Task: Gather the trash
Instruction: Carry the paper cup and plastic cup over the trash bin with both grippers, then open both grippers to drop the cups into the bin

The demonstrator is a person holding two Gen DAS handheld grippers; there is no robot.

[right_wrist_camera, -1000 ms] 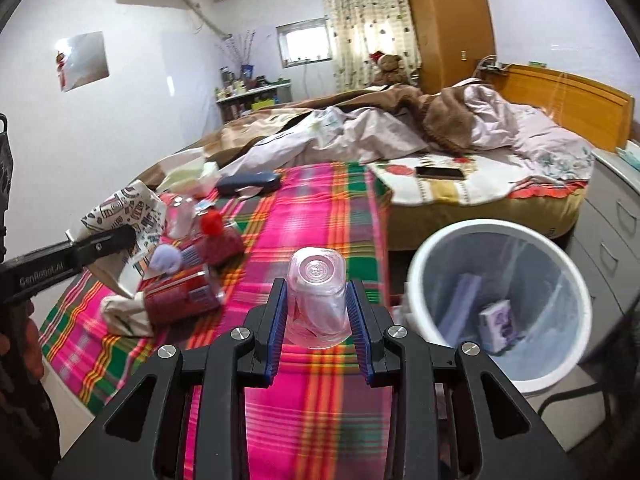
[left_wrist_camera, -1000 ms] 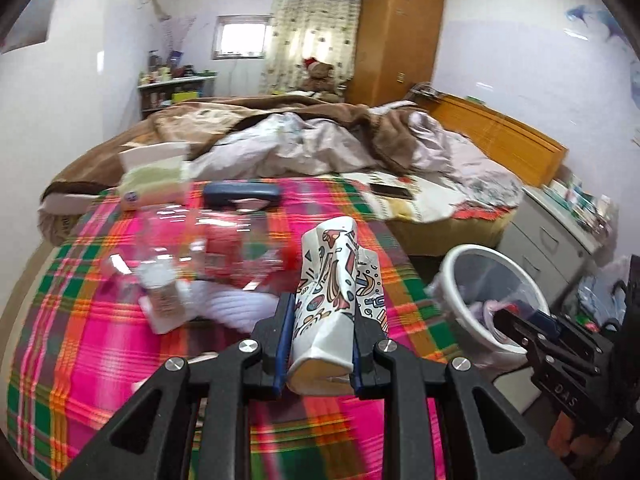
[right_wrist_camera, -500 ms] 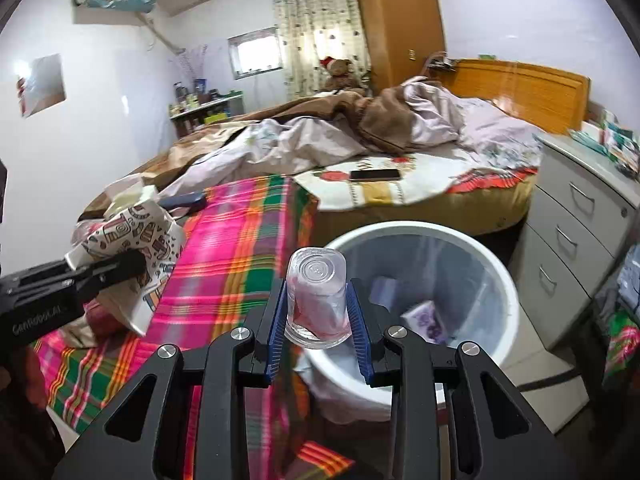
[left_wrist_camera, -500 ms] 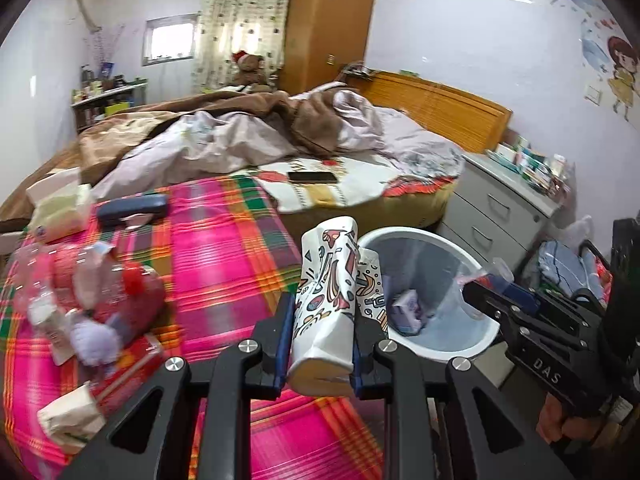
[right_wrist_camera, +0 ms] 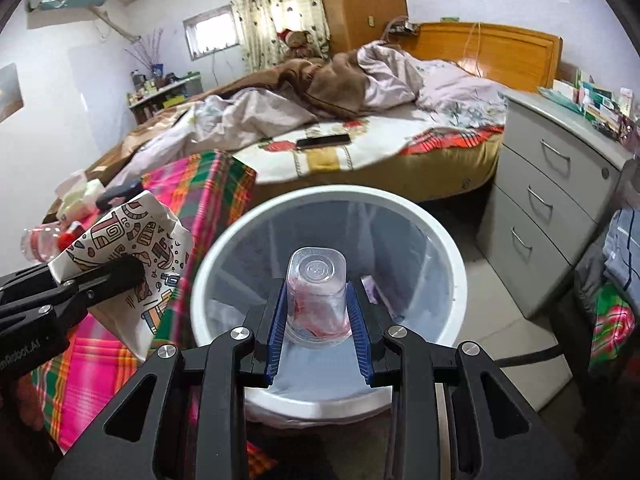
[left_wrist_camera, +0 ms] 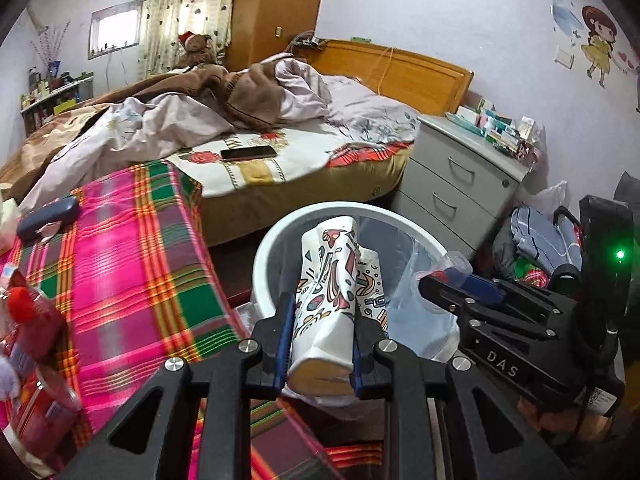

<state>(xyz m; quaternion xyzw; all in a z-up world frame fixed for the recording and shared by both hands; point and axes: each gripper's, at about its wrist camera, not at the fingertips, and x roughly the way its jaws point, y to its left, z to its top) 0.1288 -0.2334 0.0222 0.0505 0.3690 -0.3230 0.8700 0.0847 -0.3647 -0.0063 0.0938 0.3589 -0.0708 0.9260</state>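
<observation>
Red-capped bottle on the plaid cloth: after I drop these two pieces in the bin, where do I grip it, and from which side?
Grip the red-capped bottle across the middle of its body, coming from above. It seems to lie on its side on the plaid cloth with other litter close by, so jaws set across its round width should clear the neighbours. The view of it is blurred, so check again up close.

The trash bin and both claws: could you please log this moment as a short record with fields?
left claw: shut on the patterned paper cup, held beside and partly over the bin's near rim
right claw: shut on the clear plastic cup, upside down, reddish residue inside, above the bin opening
trash bin: white rim, clear liner, on the floor beside the plaid cloth
inside bin: some items already at the bottom, unclear what
left on plaid cloth: red bottle, dark case
</observation>
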